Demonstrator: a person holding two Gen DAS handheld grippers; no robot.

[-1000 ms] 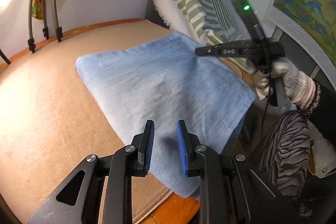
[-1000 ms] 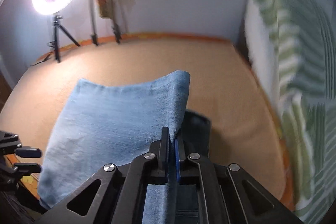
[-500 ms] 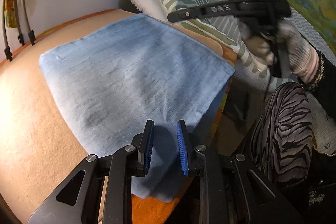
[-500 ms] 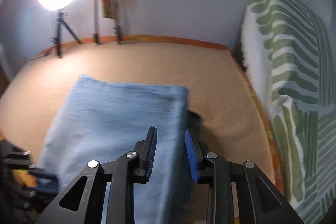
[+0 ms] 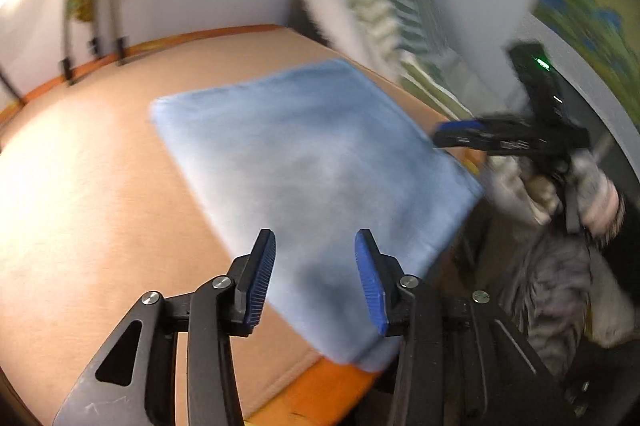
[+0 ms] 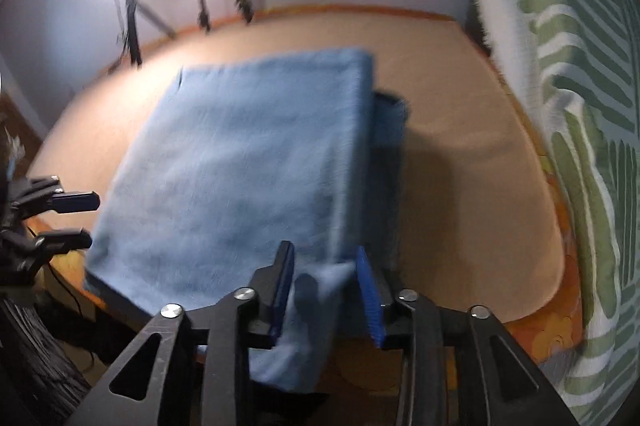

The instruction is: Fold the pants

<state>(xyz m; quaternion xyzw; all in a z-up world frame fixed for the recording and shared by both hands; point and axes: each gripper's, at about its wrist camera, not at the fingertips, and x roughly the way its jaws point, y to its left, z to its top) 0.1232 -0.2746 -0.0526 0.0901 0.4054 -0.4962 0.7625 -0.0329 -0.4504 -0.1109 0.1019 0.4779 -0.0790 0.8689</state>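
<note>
Pants [image 5: 304,162]: light-blue denim, folded into compact rectangle, lying at near edge of bed [image 5: 80,186], one corner overhanging edge. Darker under-layer protrudes along side toward striped pillow [image 6: 560,106]. Judgement: folding largely complete; possibly final tidy or squaring left. Left gripper [image 5: 316,282]: jaws wide, holding nothing, above near corner. Right gripper [image 6: 326,290]: jaws wide, hanging fold of cloth between them, apparently unclamped. No legible writing or brand; frames motion-blurred.

Motion blur smears pants [image 5: 304,162]; striped cushion [image 6: 568,106] cropped.
</note>
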